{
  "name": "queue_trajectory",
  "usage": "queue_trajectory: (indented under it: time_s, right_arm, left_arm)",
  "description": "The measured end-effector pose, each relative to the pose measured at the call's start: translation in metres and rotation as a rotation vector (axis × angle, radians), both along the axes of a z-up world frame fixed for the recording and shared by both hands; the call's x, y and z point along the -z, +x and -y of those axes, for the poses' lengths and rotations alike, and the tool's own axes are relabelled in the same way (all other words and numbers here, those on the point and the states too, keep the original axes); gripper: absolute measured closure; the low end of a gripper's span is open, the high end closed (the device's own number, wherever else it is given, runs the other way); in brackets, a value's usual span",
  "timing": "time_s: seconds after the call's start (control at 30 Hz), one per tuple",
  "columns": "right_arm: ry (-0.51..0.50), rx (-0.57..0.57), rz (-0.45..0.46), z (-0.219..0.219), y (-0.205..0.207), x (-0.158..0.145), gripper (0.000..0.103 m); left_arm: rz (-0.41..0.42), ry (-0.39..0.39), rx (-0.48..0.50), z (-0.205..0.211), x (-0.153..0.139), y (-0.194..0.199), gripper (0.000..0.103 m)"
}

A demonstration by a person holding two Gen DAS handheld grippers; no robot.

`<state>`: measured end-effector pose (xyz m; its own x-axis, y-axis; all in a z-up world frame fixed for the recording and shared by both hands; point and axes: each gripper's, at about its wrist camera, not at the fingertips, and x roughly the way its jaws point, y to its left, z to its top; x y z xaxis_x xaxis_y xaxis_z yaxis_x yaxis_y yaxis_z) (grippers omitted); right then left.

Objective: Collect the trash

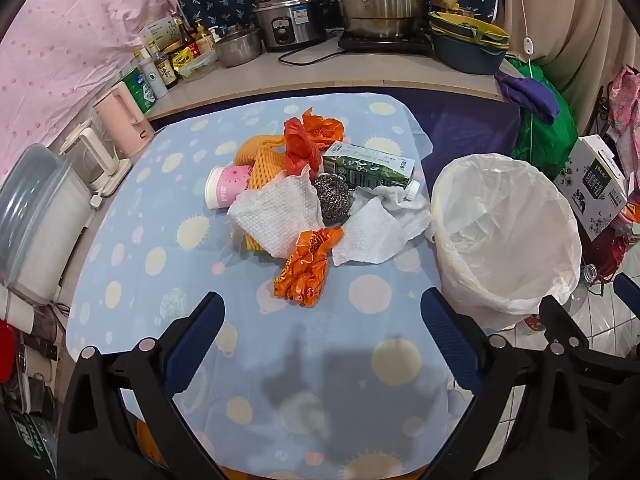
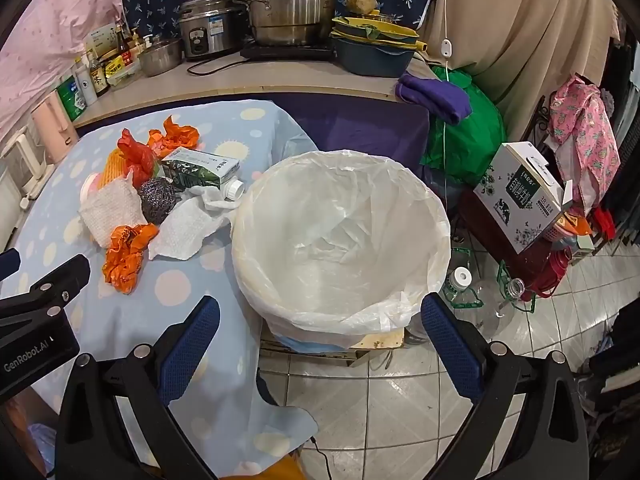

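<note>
- The trash pile point(image 1: 304, 192) lies in the middle of the blue dotted tablecloth point(image 1: 160, 280), at about twelve o'clock from the left gripper point(image 1: 322, 344) and well apart from it; nothing in it has been picked yet, by the look of the empty bin.
- Nearest the left gripper is the crumpled orange wrapper point(image 1: 306, 266), at the pile's six o'clock. It looks light and springy, so the sensible first pick is a pinch across its bunched middle rather than a loose edge.
- Behind it the paper towels point(image 1: 276, 212) overlap the steel scourer point(image 1: 332, 198); lifting a towel by one corner could drag its neighbours along, so a bunched grip is safer.
- The green carton point(image 1: 368, 168) at one o'clock and the pink cup point(image 1: 226, 190) at ten o'clock are stiffer and likely best taken across their narrow sides.
- The left gripper's jaws stand wide apart and empty.
- The right gripper point(image 2: 320, 344) is likewise spread wide with nothing between its fingers, hovering at the near rim of the lined bin point(image 2: 400, 184).
- The bin stands just beside the table at three o'clock of the pile, so each drop probably needs only a short carry, released well over the liner's mouth.
</note>
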<state>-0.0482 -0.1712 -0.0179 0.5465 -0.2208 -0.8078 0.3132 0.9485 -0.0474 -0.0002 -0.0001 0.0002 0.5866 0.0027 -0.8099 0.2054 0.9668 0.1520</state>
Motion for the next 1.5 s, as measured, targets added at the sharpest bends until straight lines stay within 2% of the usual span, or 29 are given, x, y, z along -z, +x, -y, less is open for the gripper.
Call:
queue_trajectory:
  time_s: [1.5]
  right_arm:
    - [0.001, -0.002, 0.001, -0.0004, -0.0023, -0.004, 0.007]
  left_arm:
    - [0.003, -0.003, 0.002, -0.0002, -0.0003, -0.0007, 0.009]
